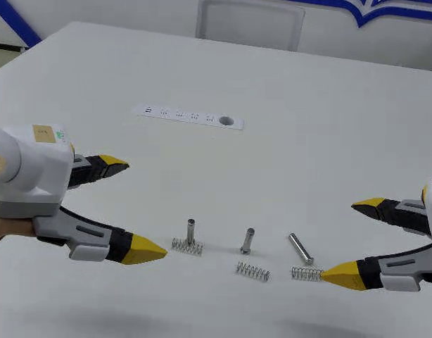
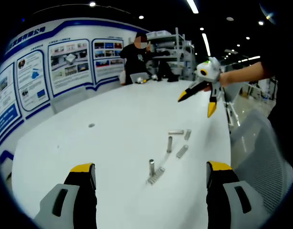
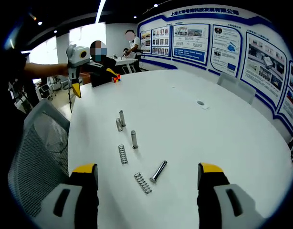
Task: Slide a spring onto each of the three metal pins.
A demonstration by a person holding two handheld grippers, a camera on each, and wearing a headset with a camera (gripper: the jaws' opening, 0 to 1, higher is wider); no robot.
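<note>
Table [image 1: 321,162] surface of plain white is seen under all three views, with a white socket strip [image 1: 187,116] set flush into it beyond the work and a grey chair [image 1: 250,22] placed at the far edge. Blue-edged display boards [image 3: 218,40] are hung along the room's walls, ceiling lights [image 2: 194,5] are lit overhead, and people [image 3: 102,67] are seen at the far end of the table. A mesh chair [image 3: 39,143] is placed at the table's edge in the right gripper view. Three metal pins are ranged in a row near the person. The left pin [image 1: 191,231] and the middle pin [image 1: 248,240] are stood upright, long axes vertical. The right pin [image 1: 300,248] is laid flat, its long axis set diagonally from far-left to near-right in the head view. Each spring is laid on its side on the table. The left spring [image 1: 187,246] is found at the foot of the left pin. The middle spring [image 1: 252,271] is a little nearer the person than the middle pin and apart from it. The right spring [image 1: 306,273] is just beside the near end of the right pin. The left gripper [image 1: 143,208] is held to the left of the row, its fingers spread wide with nothing between them. The right gripper [image 1: 338,239] is held to the right, fingers likewise wide. Its lower fingertip is held right at the end of the right spring, and whether the spring is touched cannot be told.
</note>
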